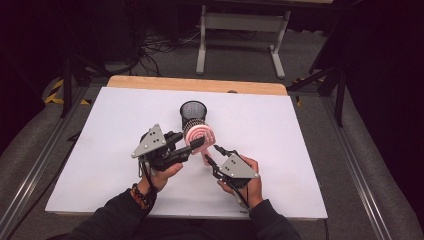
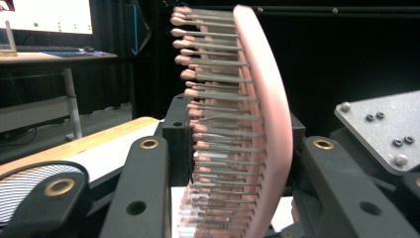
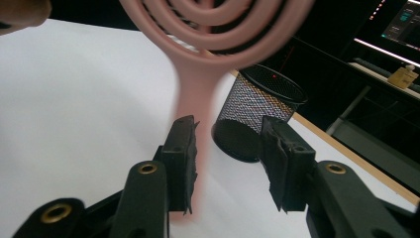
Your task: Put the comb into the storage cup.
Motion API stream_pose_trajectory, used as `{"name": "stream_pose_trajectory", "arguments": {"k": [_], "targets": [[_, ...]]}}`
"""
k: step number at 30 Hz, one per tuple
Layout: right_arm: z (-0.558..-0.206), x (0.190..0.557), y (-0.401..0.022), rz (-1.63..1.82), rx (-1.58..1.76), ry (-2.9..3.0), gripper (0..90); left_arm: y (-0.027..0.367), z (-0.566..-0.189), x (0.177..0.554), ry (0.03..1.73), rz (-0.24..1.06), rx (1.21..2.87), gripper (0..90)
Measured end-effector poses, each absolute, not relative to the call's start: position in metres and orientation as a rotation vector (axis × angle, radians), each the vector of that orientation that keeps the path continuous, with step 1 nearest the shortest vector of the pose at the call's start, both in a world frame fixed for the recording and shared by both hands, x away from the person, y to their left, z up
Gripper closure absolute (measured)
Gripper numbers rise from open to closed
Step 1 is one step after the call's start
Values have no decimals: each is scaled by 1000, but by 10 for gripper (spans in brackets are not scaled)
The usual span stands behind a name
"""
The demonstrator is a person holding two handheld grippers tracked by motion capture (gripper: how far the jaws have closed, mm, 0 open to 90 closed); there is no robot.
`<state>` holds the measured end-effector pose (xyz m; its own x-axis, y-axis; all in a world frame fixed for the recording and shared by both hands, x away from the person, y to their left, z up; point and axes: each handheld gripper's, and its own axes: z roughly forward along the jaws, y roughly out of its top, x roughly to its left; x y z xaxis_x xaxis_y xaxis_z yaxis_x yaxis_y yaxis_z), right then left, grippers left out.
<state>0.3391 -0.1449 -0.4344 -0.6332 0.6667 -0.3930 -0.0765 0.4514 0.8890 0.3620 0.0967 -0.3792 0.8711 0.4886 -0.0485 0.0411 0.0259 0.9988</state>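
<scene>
Hairbrush (image 1: 199, 135), pink, held above the counter (image 1: 100, 150) centre, just at 6 o'clock of the black mesh cup (image 1: 193, 114). Left gripper (image 1: 192, 145) is pinching the brush head, bristles toward its left jaw. Right gripper (image 1: 211, 155) spread: handle touches one pad, other pad clear, at 4 o'clock of the head.

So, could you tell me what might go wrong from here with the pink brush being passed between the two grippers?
1. The left gripper clamps the pink brush by its head, across bristles and back; that springy hold could let it twist or slip.
2. The right gripper stands open around the handle, one pad beside it, so it gives no backup if the brush drops.
3. The mesh cup stands close behind; a swing of the brush might tip it.
</scene>
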Motion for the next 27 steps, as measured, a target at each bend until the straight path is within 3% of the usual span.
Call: {"name": "stream_pose_trajectory", "arguments": {"k": [4,27], "targets": [[-433,338,-147,1277,485,1972,512,106,-374,365,454,386,1512,635],[-429,338,-187,1313,616,1886,327,139,-363,376,499,430,1493,635]]}}
